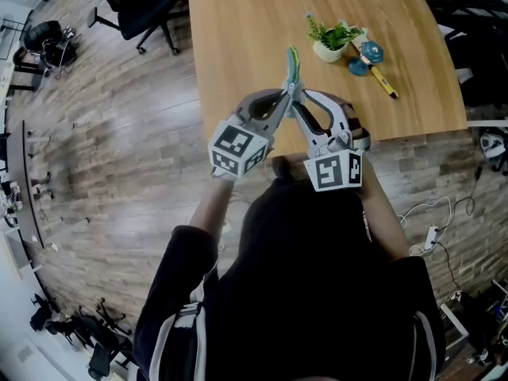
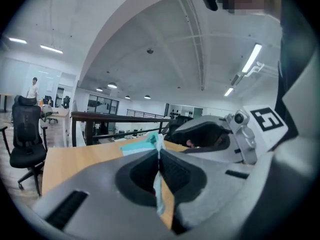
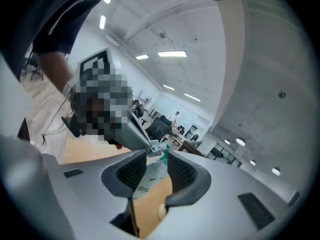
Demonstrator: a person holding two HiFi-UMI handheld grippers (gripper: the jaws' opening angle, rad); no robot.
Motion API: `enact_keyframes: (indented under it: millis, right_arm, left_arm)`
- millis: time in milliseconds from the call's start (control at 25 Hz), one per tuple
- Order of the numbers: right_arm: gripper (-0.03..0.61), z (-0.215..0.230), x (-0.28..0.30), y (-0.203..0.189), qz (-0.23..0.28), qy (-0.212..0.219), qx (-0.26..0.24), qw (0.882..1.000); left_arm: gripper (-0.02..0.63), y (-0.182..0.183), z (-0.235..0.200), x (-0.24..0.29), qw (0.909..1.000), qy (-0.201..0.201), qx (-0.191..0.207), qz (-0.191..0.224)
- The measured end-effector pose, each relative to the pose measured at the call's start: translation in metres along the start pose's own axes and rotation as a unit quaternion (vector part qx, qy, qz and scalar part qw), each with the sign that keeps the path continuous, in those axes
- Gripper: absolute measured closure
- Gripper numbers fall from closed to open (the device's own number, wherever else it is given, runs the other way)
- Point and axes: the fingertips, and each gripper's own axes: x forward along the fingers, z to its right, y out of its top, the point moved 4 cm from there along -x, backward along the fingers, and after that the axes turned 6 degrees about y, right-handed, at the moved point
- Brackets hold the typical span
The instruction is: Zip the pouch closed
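Note:
A thin teal and white pouch [image 1: 293,63] stands on edge above the near part of the wooden table [image 1: 238,46]. My left gripper [image 1: 289,94] comes in from the left and is shut on the pouch; in the left gripper view the sheet [image 2: 159,184] is pinched flat between its pads. From the right, my right gripper [image 1: 299,103] meets it at the same spot. In the right gripper view its jaws [image 3: 156,166] stand open, with the pouch [image 3: 150,179] lying in the gap and the pads not pressing on it. I cannot see the zip's slider.
A small potted plant [image 1: 333,40] and a blue and yellow tool [image 1: 370,59] sit at the table's far right. A black office chair [image 1: 139,2] stands on the wood floor beyond the table's left corner. Cables [image 1: 432,228] trail on the floor at right.

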Motion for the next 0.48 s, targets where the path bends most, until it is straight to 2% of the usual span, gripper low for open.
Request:
enact_keyframes:
  millis: [120, 240, 360, 480]
  right_arm:
    - [0.437, -0.008, 0.004, 0.000, -0.027, -0.020, -0.098, 0.995]
    - [0.437, -0.012, 0.005, 0.000, -0.038, -0.037, -0.164, 0.985]
    - [0.436, -0.016, 0.002, -0.002, -0.043, -0.048, -0.201, 0.977]
    - [0.434, -0.019, 0.001, -0.002, -0.041, -0.046, -0.181, 0.981]
  left_arm:
    - [0.607, 0.000, 0.006, -0.004, 0.9998, -0.015, 0.000, -0.014]
    - [0.607, -0.002, 0.009, -0.006, 0.9991, -0.026, 0.006, -0.032]
    - [0.607, -0.006, 0.015, -0.006, 0.9976, -0.033, 0.020, -0.057]
    - [0.607, -0.010, 0.019, -0.010, 0.9939, -0.022, 0.071, -0.081]
